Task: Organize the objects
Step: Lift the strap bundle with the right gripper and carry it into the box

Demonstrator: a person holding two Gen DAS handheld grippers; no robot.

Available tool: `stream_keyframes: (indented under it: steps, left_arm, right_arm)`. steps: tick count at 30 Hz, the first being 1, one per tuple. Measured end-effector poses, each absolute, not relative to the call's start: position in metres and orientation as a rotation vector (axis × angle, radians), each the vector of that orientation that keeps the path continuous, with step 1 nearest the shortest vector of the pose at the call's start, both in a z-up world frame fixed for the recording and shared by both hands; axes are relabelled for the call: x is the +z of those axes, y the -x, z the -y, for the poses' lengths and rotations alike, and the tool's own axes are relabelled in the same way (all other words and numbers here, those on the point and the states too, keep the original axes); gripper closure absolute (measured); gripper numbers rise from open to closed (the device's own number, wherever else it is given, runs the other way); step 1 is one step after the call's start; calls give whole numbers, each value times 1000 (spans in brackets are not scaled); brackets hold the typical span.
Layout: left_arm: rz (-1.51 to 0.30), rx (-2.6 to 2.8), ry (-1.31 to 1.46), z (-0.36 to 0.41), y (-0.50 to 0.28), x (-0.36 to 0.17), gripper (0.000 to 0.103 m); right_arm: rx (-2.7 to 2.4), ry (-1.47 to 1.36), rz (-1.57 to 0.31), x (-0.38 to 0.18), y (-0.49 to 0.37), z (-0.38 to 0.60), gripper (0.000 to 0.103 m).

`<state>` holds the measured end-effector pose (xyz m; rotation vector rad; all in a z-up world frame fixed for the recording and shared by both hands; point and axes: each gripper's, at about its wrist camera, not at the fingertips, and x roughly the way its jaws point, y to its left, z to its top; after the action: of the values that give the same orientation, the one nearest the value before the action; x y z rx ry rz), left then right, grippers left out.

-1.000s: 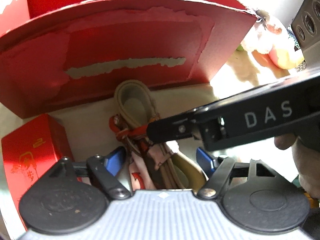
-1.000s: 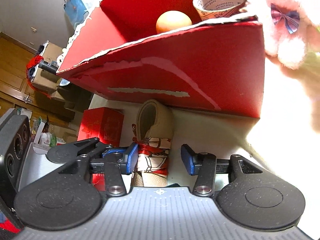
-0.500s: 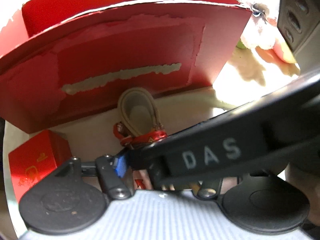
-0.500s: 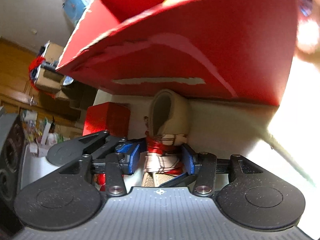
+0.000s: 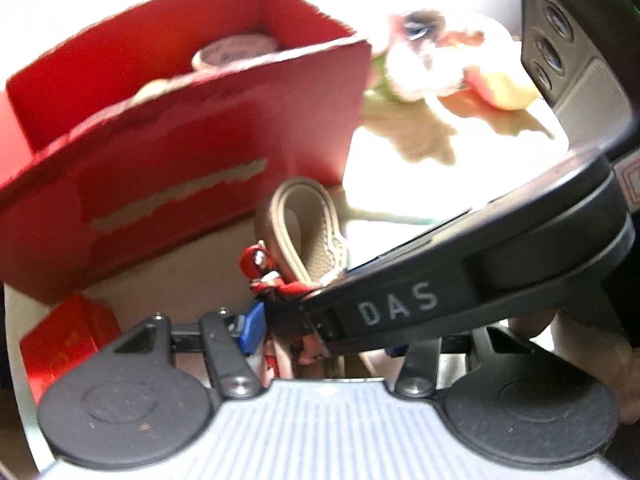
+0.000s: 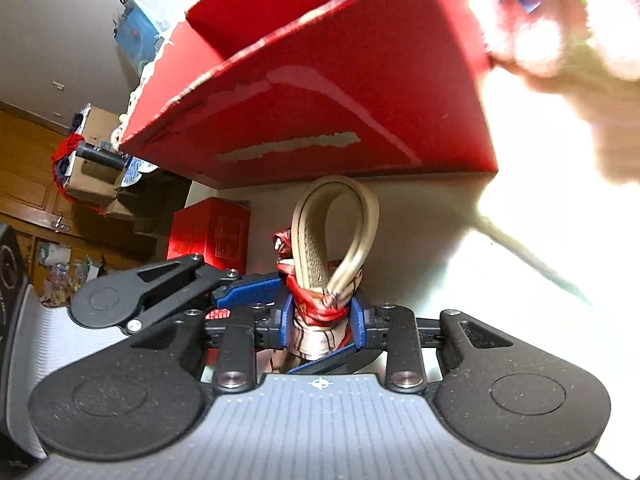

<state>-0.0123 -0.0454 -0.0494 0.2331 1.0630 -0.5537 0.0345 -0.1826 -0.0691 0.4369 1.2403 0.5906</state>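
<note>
A beige looped strap wrapped in a red patterned scarf [image 6: 334, 240] stands just in front of a large open red box [image 6: 340, 120]. My right gripper [image 6: 322, 316] is shut on the scarf-wrapped part of the strap and holds it off the table. In the left wrist view the strap [image 5: 304, 232] rises between the box [image 5: 180, 148] and the right gripper's black arm [image 5: 460, 280], which crosses the view. My left gripper [image 5: 324, 330] is open around the strap's lower part; its right finger is hidden by that arm.
A small red box [image 5: 64, 340] lies at the left; it also shows in the right wrist view [image 6: 210, 232]. A tape roll [image 5: 236, 46] sits inside the large box. A pink plush toy [image 6: 552, 20] lies to the right of the box. A bright pale tabletop [image 6: 520, 280] extends to the right.
My right gripper has closed on the scarf-wrapped strap and lifted it. The view has swung, so the red box now sits further left and the plush toy shows more.
</note>
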Motion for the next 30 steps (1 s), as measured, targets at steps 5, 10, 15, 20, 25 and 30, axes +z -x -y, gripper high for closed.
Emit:
stream_keyframes:
  steps: [5,10,15,20,25,30]
  left_arm:
    - [-1002,-622,-237,52,20,-28,52]
    - [-920,-688,-239,75,28,-1,52]
    - [-837,-733,-237,85,21,17,52]
    - [-737,-746,-216,74,18,49,52]
    - [-648,-717,-195,58,2,78,51]
    - [-602,-659,-187,35,-20,95,51]
  right_arm:
    - [541,-427,-1166,-47,-19,199,73]
    - [504,-378,-1078,-20,-7,205,73]
    - [473,-339,-991,5,-3,209,73]
    - [470,-306,-893,33,-10,205,73]
    - [500,-267,-787,60,-25,192,73]
    - [547,-229,-720,79,-51,164,73]
